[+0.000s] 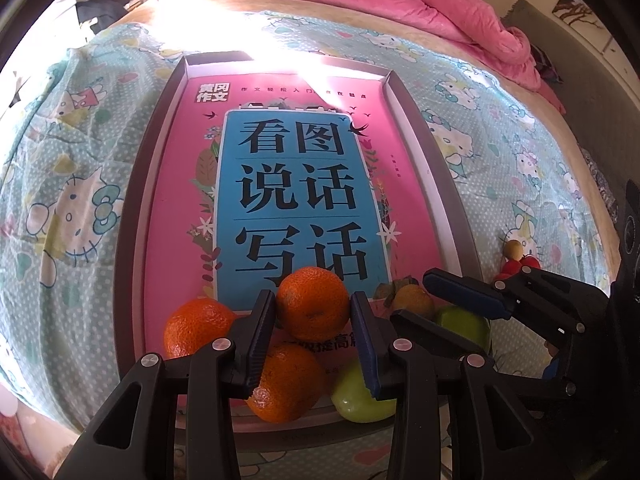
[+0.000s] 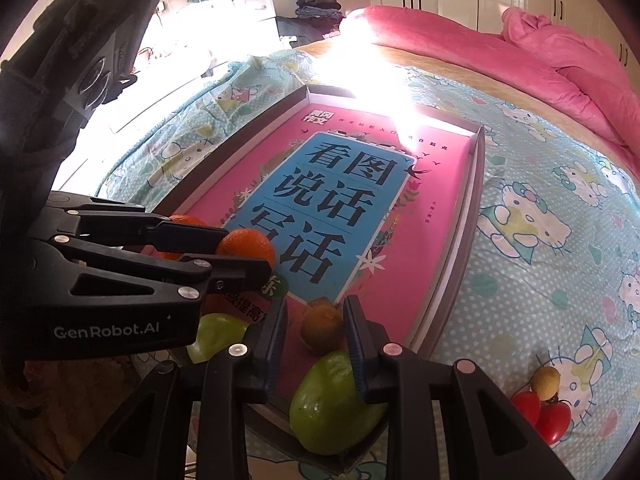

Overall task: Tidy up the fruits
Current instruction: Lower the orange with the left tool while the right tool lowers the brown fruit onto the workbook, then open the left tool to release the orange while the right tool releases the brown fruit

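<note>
A grey-rimmed tray (image 1: 132, 216) on the bed holds a pink and blue book. Fruit is gathered at its near end. My left gripper (image 1: 312, 300) is shut on an orange (image 1: 312, 312); the same grip shows in the right wrist view, gripper (image 2: 246, 252) and orange (image 2: 248, 242). Two more oranges (image 1: 196, 328) (image 1: 286, 384) lie beside and under it. My right gripper (image 2: 316, 308) stands narrowly open around a small brownish-orange fruit (image 2: 322, 330), with a gap at its left pad. A green fruit (image 2: 328, 408) lies just below, another (image 2: 216, 336) to the left.
On the patterned sheet (image 2: 540, 240) right of the tray lie red cherry tomatoes (image 2: 548, 416) and a small yellow fruit (image 2: 546, 380). A pink quilt (image 2: 560, 52) is heaped at the far end of the bed. Strong sunlight washes out the tray's far end.
</note>
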Action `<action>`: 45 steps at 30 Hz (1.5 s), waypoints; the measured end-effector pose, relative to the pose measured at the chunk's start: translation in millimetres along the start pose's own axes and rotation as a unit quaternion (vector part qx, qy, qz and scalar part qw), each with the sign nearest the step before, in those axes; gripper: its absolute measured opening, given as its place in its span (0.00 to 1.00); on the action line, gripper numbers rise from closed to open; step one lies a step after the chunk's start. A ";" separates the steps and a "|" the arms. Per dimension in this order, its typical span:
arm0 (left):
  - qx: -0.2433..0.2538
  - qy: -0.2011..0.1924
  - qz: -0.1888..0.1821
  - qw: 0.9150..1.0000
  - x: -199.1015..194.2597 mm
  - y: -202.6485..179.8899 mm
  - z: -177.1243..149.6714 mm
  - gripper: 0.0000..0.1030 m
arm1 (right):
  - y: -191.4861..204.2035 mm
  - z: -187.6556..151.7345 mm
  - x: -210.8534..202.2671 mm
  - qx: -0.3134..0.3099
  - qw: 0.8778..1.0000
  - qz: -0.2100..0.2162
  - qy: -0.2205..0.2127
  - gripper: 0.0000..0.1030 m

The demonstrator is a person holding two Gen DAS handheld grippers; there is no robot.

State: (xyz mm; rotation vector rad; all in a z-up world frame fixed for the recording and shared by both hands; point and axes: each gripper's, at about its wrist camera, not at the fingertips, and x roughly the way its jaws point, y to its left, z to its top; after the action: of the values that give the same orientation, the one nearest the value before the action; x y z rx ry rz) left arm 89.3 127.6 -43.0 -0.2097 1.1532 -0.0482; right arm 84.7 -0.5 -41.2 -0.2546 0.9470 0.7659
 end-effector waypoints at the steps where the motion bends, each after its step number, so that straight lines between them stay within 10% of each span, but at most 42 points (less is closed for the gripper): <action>1: 0.001 0.000 0.000 1.000 0.1 -0.1 0.0 0.39 | -0.5 -0.2 -0.9 0.001 1.000 0.000 -0.001 0.29; 45: 0.013 -0.041 -0.001 0.999 -20.4 -5.9 3.4 0.61 | -10.4 -15.2 -27.0 0.045 0.998 -0.006 -0.034 0.46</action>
State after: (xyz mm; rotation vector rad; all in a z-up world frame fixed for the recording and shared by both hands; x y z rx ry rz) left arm 84.4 125.2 -22.2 -0.1889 1.0694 -0.0556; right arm 72.7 -28.6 -29.5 -0.1553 0.9129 0.7148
